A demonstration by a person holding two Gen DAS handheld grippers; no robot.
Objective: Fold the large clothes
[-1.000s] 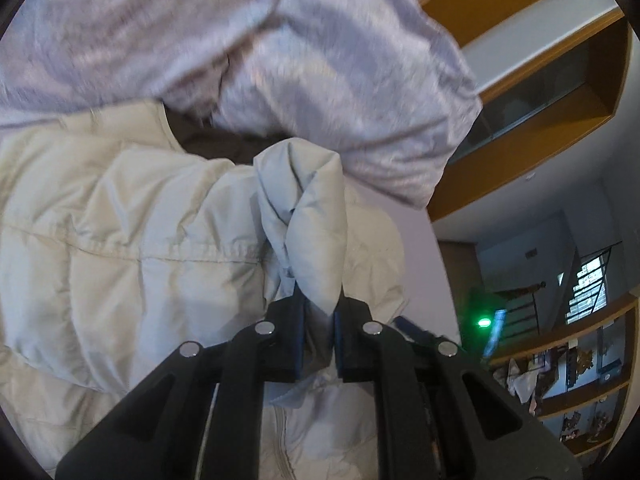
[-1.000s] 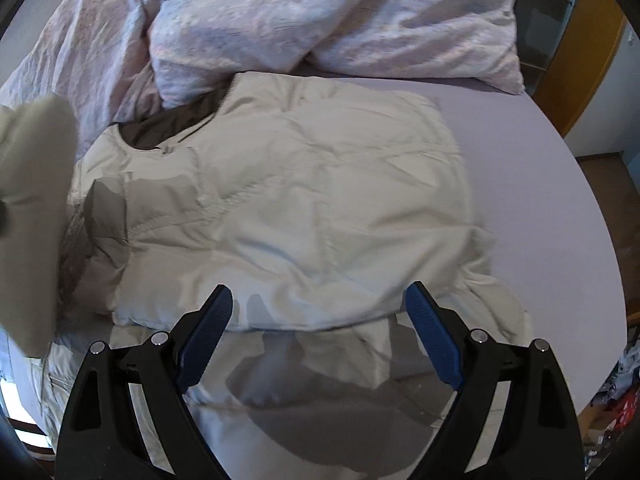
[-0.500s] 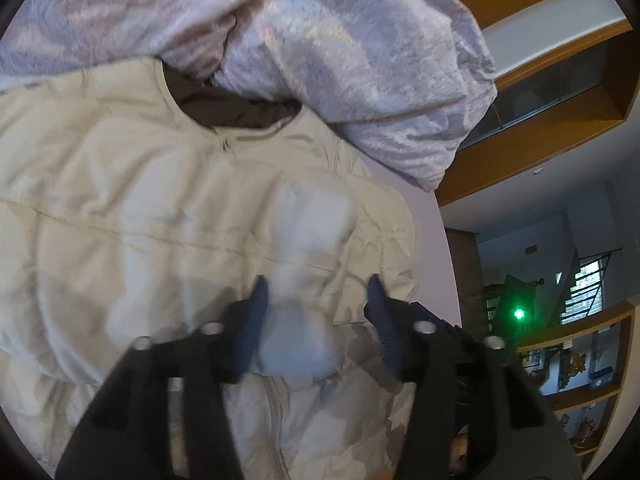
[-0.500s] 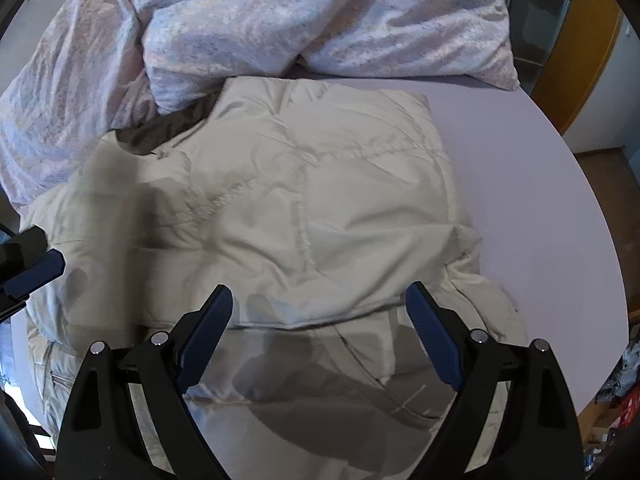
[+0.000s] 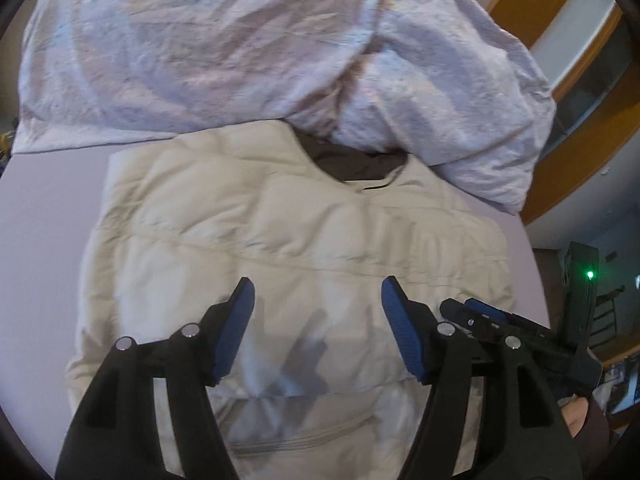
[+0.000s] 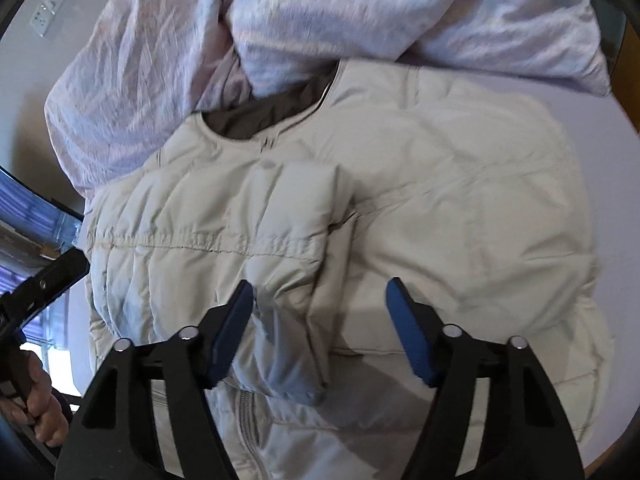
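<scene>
Two large soft things fill both views: a lilac bed sheet [image 5: 48, 240] stretched flat, and a crumpled pale duvet [image 5: 240, 48] heaped across the top of each frame. Below the duvet, in the middle of both views, a cream quilted jacket [image 5: 280, 232] lies flat on the sheet, its dark-lined collar [image 5: 352, 162] touching the duvet's lower edge. In the right wrist view one sleeve [image 6: 288, 248] lies folded across the jacket's chest, running from the centre down towards the lower middle of the frame, beside the zip [image 6: 246, 412].

At the bottom of the left wrist view the left gripper [image 5: 318, 332] hangs over the jacket's lower half, its jaws parting with only flat fabric below them and nothing pinched; it has let go. Its blue pads [image 5: 236, 332] are bare. At the bottom of the right wrist view the right gripper [image 6: 320, 330] is over the folded sleeve with its jaws drawing together; the sleeve end lies between them, close against the left pad [image 6: 230, 332], while the other pad stands clear, so nothing is clamped.

Along the right edge of the left wrist view there is a wooden frame [image 5: 580, 152], and lower down the other gripper's black body with a green light [image 5: 589, 275]. A hand [image 6: 44, 408] shows at the lower left of the right wrist view, and a wall socket [image 6: 50, 4] at the upper left
</scene>
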